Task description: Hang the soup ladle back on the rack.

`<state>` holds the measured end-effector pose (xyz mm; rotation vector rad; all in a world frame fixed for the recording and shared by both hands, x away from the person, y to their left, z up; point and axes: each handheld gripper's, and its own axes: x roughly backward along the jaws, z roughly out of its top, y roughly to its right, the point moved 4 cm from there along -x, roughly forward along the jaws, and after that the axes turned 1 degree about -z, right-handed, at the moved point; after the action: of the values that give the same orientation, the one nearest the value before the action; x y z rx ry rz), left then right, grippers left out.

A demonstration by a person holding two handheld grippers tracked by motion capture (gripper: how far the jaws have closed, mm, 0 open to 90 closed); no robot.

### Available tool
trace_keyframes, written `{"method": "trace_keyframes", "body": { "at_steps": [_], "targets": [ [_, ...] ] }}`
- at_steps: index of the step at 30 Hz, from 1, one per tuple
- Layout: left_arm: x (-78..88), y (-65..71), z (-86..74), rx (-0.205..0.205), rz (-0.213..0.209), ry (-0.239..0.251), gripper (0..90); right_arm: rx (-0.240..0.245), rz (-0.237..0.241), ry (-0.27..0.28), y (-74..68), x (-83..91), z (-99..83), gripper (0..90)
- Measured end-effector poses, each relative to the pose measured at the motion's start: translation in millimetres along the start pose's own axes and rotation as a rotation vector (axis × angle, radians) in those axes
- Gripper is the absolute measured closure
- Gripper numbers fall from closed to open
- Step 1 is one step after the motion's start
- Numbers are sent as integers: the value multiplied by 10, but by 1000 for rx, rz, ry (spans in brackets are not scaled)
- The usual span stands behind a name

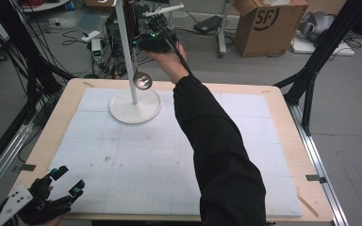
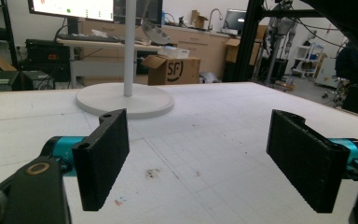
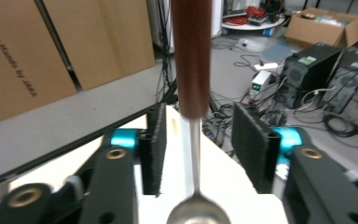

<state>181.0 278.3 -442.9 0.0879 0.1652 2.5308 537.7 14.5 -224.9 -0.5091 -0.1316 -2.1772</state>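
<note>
Beside the white stand (image 1: 133,101), the right tool (image 3: 198,154) gapes around a hanging ladle (image 3: 193,93), unpressed; the left tool (image 2: 205,158) stands wide, empty.

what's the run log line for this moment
right gripper: fingers open around hanging ladle, not pressing | left gripper: open, idle | stand: upright

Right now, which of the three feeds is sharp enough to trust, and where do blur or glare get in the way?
High view: the table is evenly lit and sharp, with a bright glint on the spoon bowl. Left gripper view: the jaws are crisp and the stand is clear, but the room behind is soft. Right gripper view: the spoon's brown handle and bowl, so near the lens, are blurred, and the floor clutter is hazy.
</note>
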Motion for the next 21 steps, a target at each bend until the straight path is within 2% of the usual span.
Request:
{"method": "trace_keyframes", "body": {
  "at_steps": [4, 8, 11, 16, 18, 21],
  "targets": [
    [-9, 17, -1, -1, -4, 0, 216, -5, 14, -2, 6, 71, -143, 478],
    [-22, 32, -4, -6, -8, -2, 216, -41, 50, 25, 11, 173, -259, 416],
    [-36, 44, -11, -12, -14, -12, 216, -42, 73, 35, -11, 257, -365, 409],
    [-54, 64, -19, -15, -19, -18, 216, -45, 65, 51, -29, 407, -547, 342],
    [-63, 72, -22, -19, -22, -23, 215, -50, 63, 43, -42, 473, -623, 287],
    [-71, 85, -23, -22, -25, -23, 215, -48, 70, 58, -75, 588, -727, 270]
  ]
}}
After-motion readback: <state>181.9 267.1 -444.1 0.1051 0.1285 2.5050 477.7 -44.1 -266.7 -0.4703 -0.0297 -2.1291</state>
